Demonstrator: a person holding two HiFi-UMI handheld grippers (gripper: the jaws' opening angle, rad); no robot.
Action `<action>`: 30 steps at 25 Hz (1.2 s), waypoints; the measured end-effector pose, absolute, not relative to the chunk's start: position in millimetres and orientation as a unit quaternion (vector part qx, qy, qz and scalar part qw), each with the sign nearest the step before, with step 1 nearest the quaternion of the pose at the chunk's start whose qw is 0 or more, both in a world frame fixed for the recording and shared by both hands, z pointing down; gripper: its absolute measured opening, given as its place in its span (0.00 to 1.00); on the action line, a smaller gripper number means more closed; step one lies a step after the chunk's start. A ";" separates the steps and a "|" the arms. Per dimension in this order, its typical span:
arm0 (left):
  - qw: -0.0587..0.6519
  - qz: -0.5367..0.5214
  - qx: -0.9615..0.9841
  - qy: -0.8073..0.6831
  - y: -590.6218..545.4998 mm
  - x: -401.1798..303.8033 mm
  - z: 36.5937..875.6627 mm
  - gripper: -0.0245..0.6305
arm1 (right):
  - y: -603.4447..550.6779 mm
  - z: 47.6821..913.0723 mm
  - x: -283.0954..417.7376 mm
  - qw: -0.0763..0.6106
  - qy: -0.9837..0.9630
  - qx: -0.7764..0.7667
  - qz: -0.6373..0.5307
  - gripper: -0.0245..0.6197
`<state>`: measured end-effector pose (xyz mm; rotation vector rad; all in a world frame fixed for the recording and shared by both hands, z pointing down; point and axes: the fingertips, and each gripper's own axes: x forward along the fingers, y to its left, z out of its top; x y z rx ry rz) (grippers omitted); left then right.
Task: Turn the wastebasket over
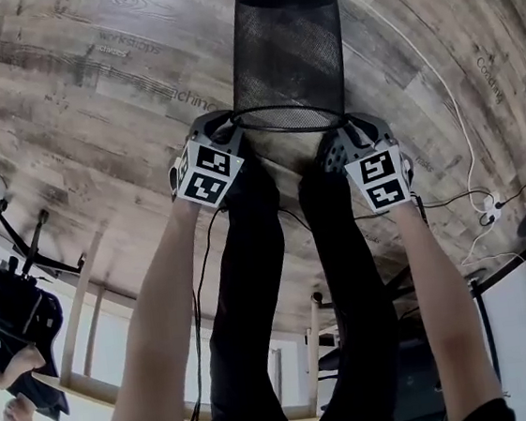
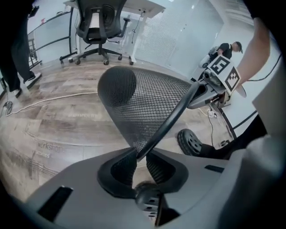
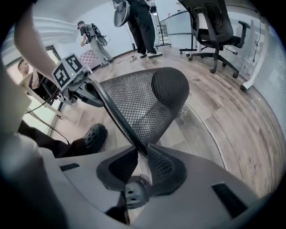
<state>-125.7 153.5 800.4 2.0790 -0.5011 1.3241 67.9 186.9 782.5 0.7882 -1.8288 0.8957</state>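
Mesh wastebasket (image 1: 287,51) over a wood-plank floor (image 1: 90,102)
Rim clamped by left gripper (image 2: 140,156) and right gripper (image 3: 143,154); office chair (image 3: 214,31) stands beyond

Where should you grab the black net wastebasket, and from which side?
By the thick rim at the open end of the wastebasket, from two opposite sides, as the left gripper and right gripper pinch it now. That ring is thin enough for narrow jaws; the mesh wall is too wide and sloping.
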 end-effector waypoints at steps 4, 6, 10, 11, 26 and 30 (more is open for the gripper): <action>0.298 0.509 0.783 -0.197 164.6 -128.3 825.2 0.15 | 200.0 805.6 64.5 0.480 -0.743 0.303 0.355 0.17; 0.298 0.509 0.781 -0.206 166.7 -131.6 831.5 0.15 | 203.5 811.1 60.9 0.484 -0.744 0.298 0.352 0.18; 0.287 0.513 0.781 -0.210 168.4 -133.6 832.6 0.15 | 206.7 813.4 63.2 0.491 -0.733 0.309 0.356 0.18; 0.287 0.518 0.779 -0.208 169.1 -134.4 831.9 0.15 | 206.3 813.4 64.5 0.493 -0.728 0.314 0.358 0.19; 0.504 0.369 0.685 -0.375 140.4 -111.9 725.8 0.60 | 157.0 739.1 80.2 0.424 -0.689 0.378 0.450 0.32; 0.494 0.396 0.677 -0.375 133.6 -66.8 730.1 0.70 | 119.4 735.2 89.0 0.394 -0.682 0.411 0.460 0.34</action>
